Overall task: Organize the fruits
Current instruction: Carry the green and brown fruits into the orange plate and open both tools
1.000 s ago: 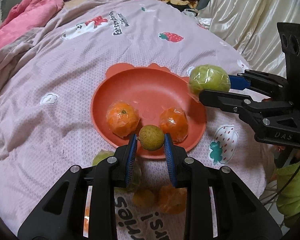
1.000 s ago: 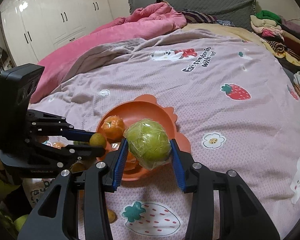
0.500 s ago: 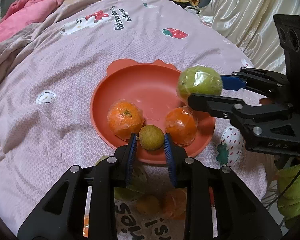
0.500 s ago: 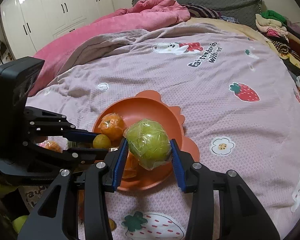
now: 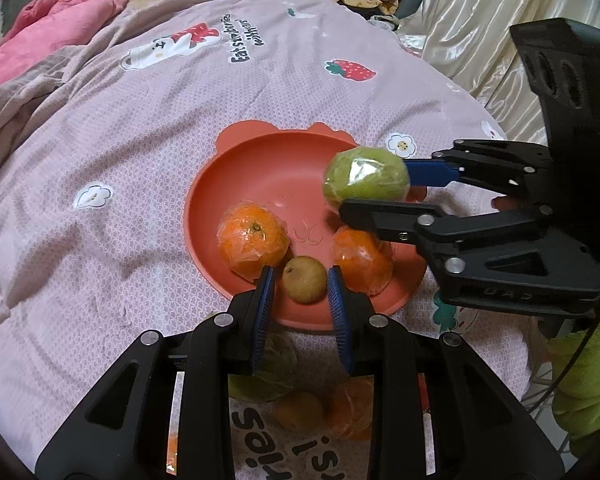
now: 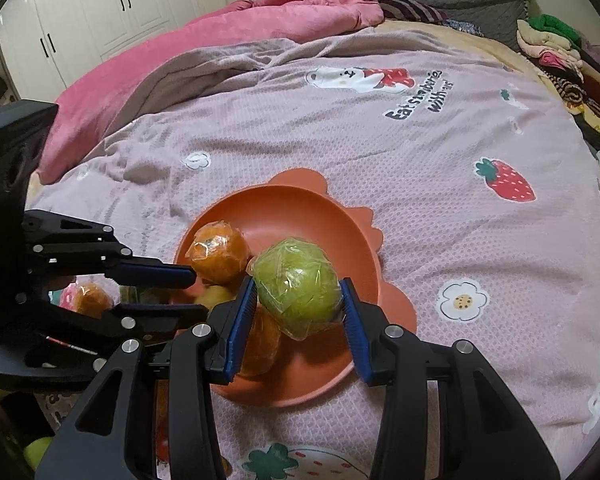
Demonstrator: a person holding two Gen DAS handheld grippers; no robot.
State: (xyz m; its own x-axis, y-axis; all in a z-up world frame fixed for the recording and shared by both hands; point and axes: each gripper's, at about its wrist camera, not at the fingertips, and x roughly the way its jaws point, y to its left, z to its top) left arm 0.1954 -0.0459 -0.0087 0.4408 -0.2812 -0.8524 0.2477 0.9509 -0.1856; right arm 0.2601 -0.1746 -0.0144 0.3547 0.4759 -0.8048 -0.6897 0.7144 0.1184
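An orange-red plate (image 5: 268,176) (image 6: 312,216) lies on the pink bedspread. Two wrapped oranges sit in it, one on the left (image 5: 254,240) (image 6: 218,252) and one on the right (image 5: 362,260) (image 6: 262,340). My left gripper (image 5: 302,284) is shut on a small yellow-brown fruit (image 5: 304,279) (image 6: 216,296), low over the plate's near rim between the oranges. My right gripper (image 6: 300,296) is shut on a wrapped green fruit (image 6: 298,288) (image 5: 366,178), held above the plate's right side.
More fruit lies off the plate beneath my left gripper: a green one (image 5: 260,376), a small yellow one (image 5: 300,410) and an orange one (image 5: 350,410). A pink quilt (image 6: 220,36) and folded clothes (image 6: 548,40) lie at the far side of the bed. A green sleeve (image 5: 580,380) shows at the right.
My right gripper has carried the green fruit leftward, from the plate's right edge to over the plate. My left gripper has brought the small fruit from the near rim to between the oranges.
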